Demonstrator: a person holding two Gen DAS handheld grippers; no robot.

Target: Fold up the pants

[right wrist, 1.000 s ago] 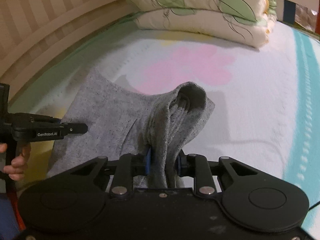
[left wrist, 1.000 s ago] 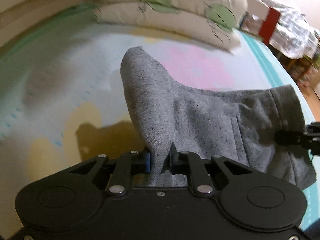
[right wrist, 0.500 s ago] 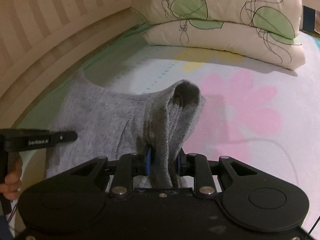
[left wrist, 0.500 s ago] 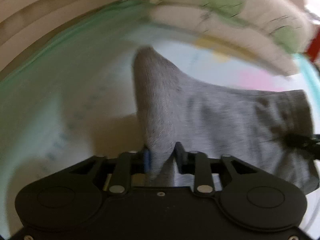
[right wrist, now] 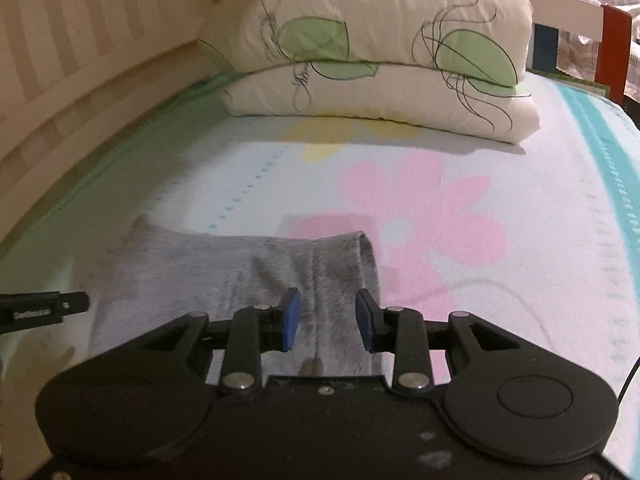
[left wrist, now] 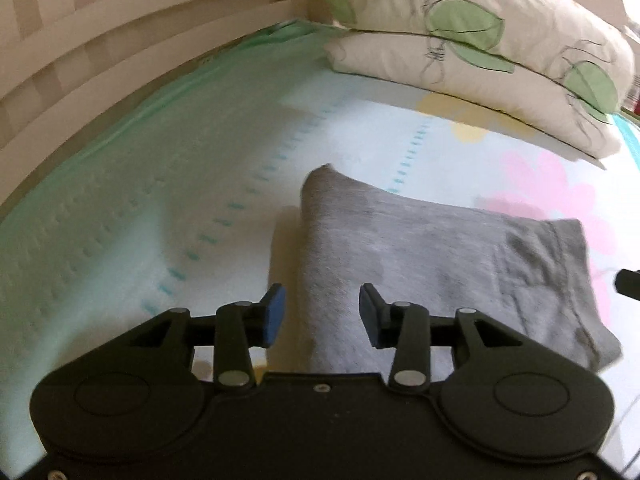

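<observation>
The grey pants (left wrist: 440, 248) lie folded flat on the flowered bed sheet (left wrist: 200, 184). My left gripper (left wrist: 320, 314) is open, its blue pads either side of the pants' left folded edge without gripping it. My right gripper (right wrist: 327, 318) is open over the right end of the pants (right wrist: 248, 268), by the waistband end. The left gripper's finger tip (right wrist: 60, 304) shows at the left of the right wrist view, and the right gripper's tip (left wrist: 628, 280) at the right edge of the left wrist view.
A folded cream quilt with green leaves (right wrist: 372, 64) lies at the far end of the bed. A wooden slatted bed rail (left wrist: 120, 48) runs along the left side. A pink flower print (right wrist: 416, 208) lies right of the pants.
Both grippers carried the pants' ends forward and down onto the bed, then opened and let go. The fabric now lies flat instead of hanging from the jaws.
</observation>
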